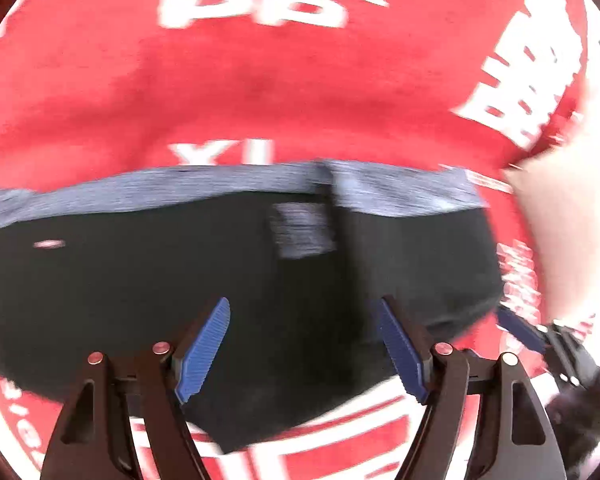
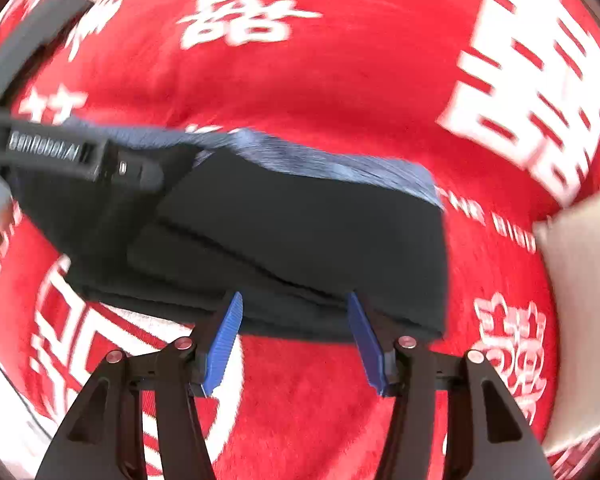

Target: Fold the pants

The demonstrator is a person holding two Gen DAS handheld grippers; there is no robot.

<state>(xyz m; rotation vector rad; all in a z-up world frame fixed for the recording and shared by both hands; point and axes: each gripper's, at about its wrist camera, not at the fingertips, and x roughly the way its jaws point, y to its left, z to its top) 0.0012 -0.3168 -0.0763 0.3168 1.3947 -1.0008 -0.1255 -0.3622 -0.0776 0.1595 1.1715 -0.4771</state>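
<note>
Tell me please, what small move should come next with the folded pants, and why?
Probably draw both grippers back. The left gripper and right gripper are open, holding nothing, and the black pants already lie in a compact layered fold on the red cloth.

Looks like a home: a plush red blanket (image 2: pixel 340 92) printed with big white double-happiness characters (wedding bedding, surely) covers everything, with pale bare surface (image 2: pixel 580 280) just beside its right edge.
</note>
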